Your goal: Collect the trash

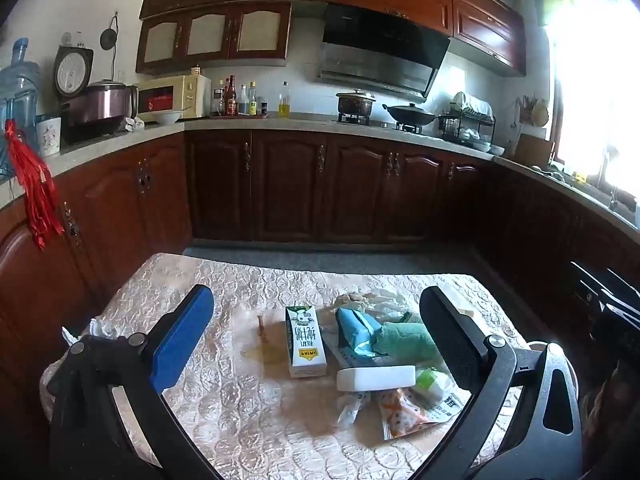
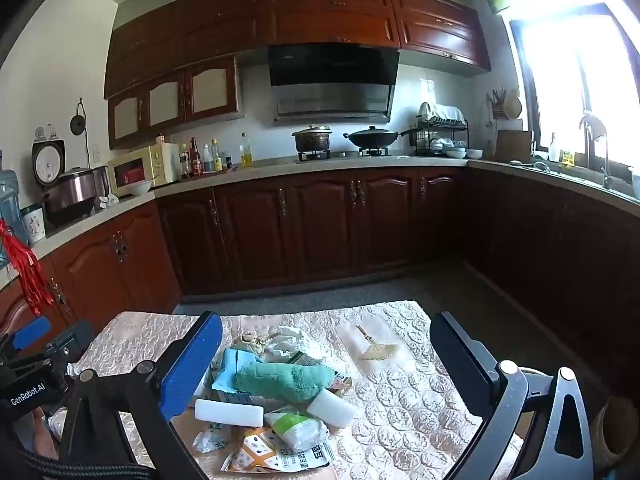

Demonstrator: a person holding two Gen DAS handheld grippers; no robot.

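Observation:
A heap of trash lies on a table (image 1: 248, 432) under a pale embossed cloth. In the left wrist view a white milk carton (image 1: 305, 342) lies flat beside a blue packet (image 1: 356, 330), a green towel (image 1: 404, 340), a white foam block (image 1: 376, 378) and an orange snack wrapper (image 1: 404, 414). My left gripper (image 1: 316, 332) hovers open above them, holding nothing. From the right wrist the green towel (image 2: 284, 380), foam block (image 2: 229, 413), green-and-white pouch (image 2: 298, 428) and crumpled tissue (image 2: 286, 344) show between the wide-open fingers of my right gripper (image 2: 328, 360). The left gripper's body (image 2: 36, 364) shows at the left edge.
A small brush (image 2: 376, 346) lies on the cloth to the right of the heap. A brown liquid stain (image 1: 266, 350) marks the cloth left of the carton. Crumpled tissue (image 1: 104, 330) sits at the table's left edge. Dark wood cabinets (image 1: 288, 184) ring the room beyond a grey floor.

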